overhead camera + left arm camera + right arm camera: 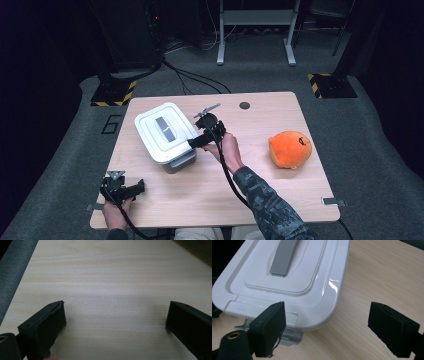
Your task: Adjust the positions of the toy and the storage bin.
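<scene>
Right gripper [192, 143] sits at the centre of the high view, right up against the near right corner of the box [165, 136], which lies left of centre on the table [260, 175]. Jaws are apart, nothing clamped between them. In the right gripper view the right gripper [327, 327] has its left jaw over the box's lower edge by the grey latch [287, 336], its right jaw out over bare wood in the lower right of the frame. The box [287, 287] takes up the upper left there, white lid on, grey handle [283, 257] lying flat along the top.

Left gripper [137, 188] is down in the lower left of the high view, held low at the table's near edge, well apart from the box. In the left gripper view the left gripper [116, 315] has its jaws spread wide, only bare tabletop [112, 277] between them.

Over on the right of the high view, an orange plush [290, 149] sits alone, well apart from both grippers.
</scene>
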Available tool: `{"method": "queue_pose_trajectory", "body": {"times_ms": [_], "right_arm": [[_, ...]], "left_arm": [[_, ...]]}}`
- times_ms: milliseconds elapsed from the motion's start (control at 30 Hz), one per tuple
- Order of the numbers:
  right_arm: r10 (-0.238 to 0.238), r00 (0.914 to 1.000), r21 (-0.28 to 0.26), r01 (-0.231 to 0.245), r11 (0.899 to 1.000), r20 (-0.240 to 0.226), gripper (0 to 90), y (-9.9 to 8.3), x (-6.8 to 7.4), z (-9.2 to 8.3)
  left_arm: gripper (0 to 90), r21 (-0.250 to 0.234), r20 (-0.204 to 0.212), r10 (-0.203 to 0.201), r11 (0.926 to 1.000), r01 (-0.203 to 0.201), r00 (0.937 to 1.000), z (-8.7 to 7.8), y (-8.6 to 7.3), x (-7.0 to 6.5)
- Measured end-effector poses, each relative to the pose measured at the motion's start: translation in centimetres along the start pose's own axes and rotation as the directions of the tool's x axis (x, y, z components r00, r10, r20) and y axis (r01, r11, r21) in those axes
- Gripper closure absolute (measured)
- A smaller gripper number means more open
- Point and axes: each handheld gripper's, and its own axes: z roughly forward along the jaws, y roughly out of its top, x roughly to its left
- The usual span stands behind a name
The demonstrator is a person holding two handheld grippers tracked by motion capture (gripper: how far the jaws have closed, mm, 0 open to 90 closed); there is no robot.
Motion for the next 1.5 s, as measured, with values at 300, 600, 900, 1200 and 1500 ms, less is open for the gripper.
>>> {"method": "queue_pose_trajectory", "body": {"times_ms": [300,600,900,1200,1500], "right_arm": [[0.030,0.9994,-0.002,-0.030,1.000,0.020,22.7,0.6,0.1,1.1],[0.044,0.9987,0.010,-0.045,0.999,0.026,34.9,0.8,0.4,2.0],[0.051,0.9987,0.010,-0.051,0.999,0.010,53.5,0.5,0.4,1.5],[0.010,0.9989,0.033,-0.012,0.999,0.046,58.7,0.1,0.2,0.8],[-0.100,0.9912,0.053,0.096,0.994,0.087,61.8,0.3,0.9,0.5]], "left_arm": [[2.3,0.001,0.000,0.000,1.0000,0.000,1.0000,0.0,0.0,0.0],[2.4,0.001,0.001,0.000,1.0000,0.000,1.0000,0.0,0.0,0.0],[2.4,0.005,0.001,0.005,1.0000,-0.005,1.0000,0.0,0.0,0.0],[2.4,0.001,0.000,0.001,1.0000,-0.001,1.0000,0.0,0.0,0.0],[2.5,0.000,0.000,0.001,1.0000,-0.001,1.0000,0.0,0.0,0.0]]}}
